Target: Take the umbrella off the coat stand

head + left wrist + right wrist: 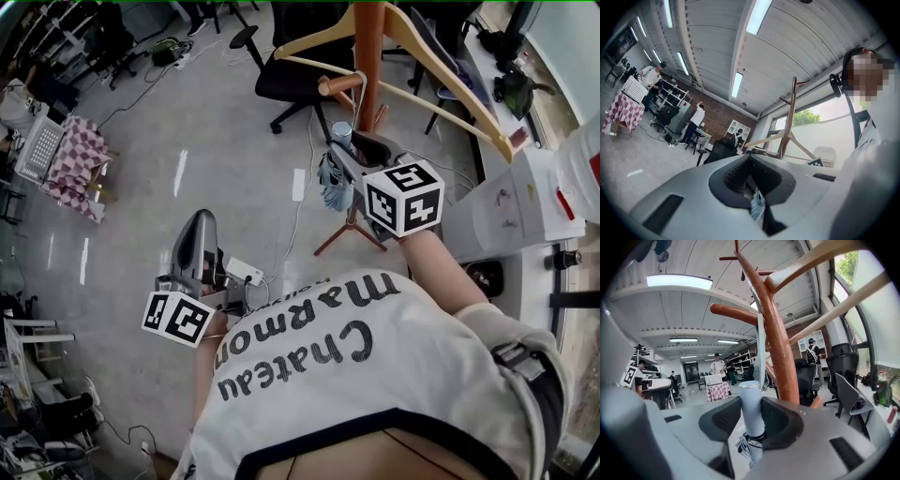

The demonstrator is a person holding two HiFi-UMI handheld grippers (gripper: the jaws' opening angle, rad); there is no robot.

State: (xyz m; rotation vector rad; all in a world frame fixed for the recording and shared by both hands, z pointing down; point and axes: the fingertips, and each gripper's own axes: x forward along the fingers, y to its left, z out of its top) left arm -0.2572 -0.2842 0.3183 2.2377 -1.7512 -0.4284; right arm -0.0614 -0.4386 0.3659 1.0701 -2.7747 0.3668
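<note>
The coat stand [368, 47] is a brown wooden pole with pegs. A folded pale blue umbrella [330, 183] hangs beside it from a white strap [761, 348] looped over a peg. My right gripper [349, 145] is at the umbrella's cylindrical handle [752, 413], and its jaws are closed against both sides of it, just in front of the coat stand's pole [776, 333]. My left gripper [199, 225] is held low at the left, well away from the stand, jaws together and holding nothing. The left gripper view shows the stand [790, 122] in the distance.
A wooden coat hanger [441, 70] hangs on the stand above my right gripper. A black office chair [291, 75] stands behind the pole, and white desks [525, 202] run along the right. A power strip with cables [246, 272] lies on the floor. A checkered table [75, 159] stands far left.
</note>
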